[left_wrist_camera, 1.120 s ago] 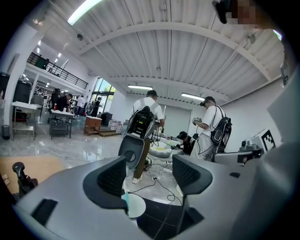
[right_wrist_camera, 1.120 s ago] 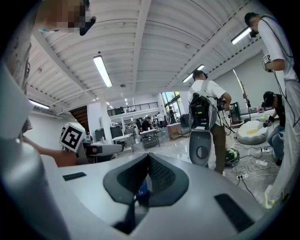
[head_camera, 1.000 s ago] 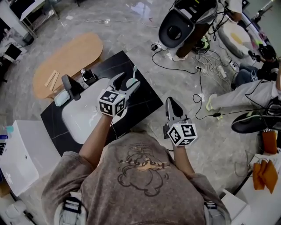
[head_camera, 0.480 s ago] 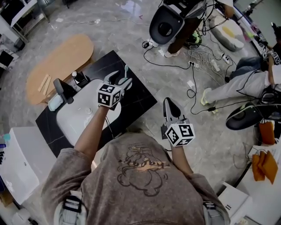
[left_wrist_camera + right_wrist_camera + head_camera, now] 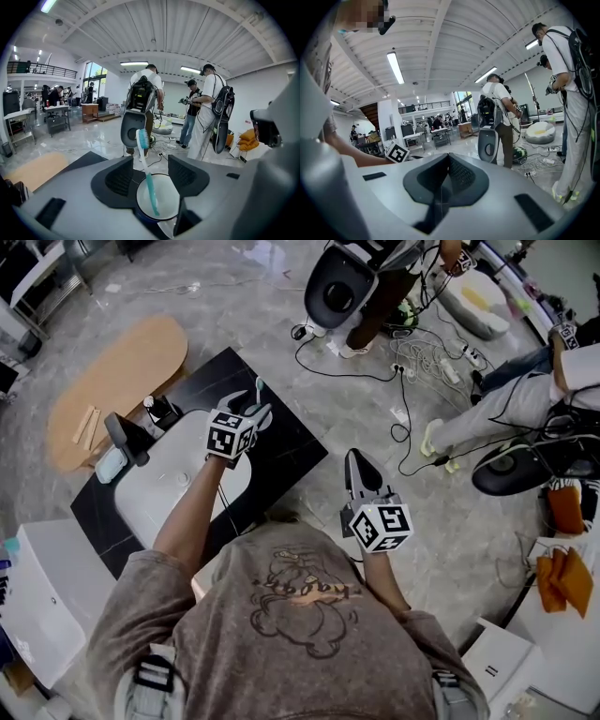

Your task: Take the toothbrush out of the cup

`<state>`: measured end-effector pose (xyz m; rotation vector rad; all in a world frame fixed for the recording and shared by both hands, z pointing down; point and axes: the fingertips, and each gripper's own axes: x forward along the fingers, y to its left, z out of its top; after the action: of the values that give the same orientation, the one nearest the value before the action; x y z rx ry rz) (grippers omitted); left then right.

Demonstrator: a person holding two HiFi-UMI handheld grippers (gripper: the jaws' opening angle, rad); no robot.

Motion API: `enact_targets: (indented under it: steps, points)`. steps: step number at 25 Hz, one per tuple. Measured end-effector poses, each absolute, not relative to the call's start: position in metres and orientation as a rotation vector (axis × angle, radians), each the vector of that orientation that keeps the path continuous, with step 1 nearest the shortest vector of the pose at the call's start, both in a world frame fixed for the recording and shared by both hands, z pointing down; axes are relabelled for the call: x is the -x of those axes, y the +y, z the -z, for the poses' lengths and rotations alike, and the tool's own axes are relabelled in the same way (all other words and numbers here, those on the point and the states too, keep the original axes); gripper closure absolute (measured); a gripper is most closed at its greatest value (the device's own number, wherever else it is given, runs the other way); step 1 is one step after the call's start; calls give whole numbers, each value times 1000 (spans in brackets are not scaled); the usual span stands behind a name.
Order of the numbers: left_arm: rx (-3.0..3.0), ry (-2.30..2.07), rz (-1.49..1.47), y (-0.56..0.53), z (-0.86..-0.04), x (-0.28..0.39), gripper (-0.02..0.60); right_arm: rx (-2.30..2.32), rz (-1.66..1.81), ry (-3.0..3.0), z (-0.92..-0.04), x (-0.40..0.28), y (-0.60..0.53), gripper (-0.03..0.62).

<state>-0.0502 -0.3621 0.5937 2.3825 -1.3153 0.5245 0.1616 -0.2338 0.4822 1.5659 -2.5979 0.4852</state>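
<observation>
Head view: the left gripper [image 5: 249, 412] reaches over the black desk [image 5: 295, 446] to the toothbrush [image 5: 256, 390], beside the white sink [image 5: 155, 488]. The right gripper [image 5: 357, 463] hangs well apart, idle, I judge.

Left gripper view: the toothbrush leans bristles-up in the white cup [image 5: 165, 193]. Its teal handle lies between jaws that have just been closing yet stand spread, not touching it — lined up, it seems, to pinch the handle above the rim.

Right gripper view: jaws pressed together, nothing between them. No brand or writing is readable — only the grippers' square markers.
</observation>
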Motion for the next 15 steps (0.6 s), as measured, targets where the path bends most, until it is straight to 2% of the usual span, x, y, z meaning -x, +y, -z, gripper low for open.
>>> enact_targets:
  steps: [11,15]
  points:
    - [-2395,-1318,-618,-369,-609,50,354,-1595,-485,-2555,-487,-171,-227,591]
    - [-2410,-1316,-626,-370,-609,47,389,-1608,-491,-2538,-489,-174,-224,591]
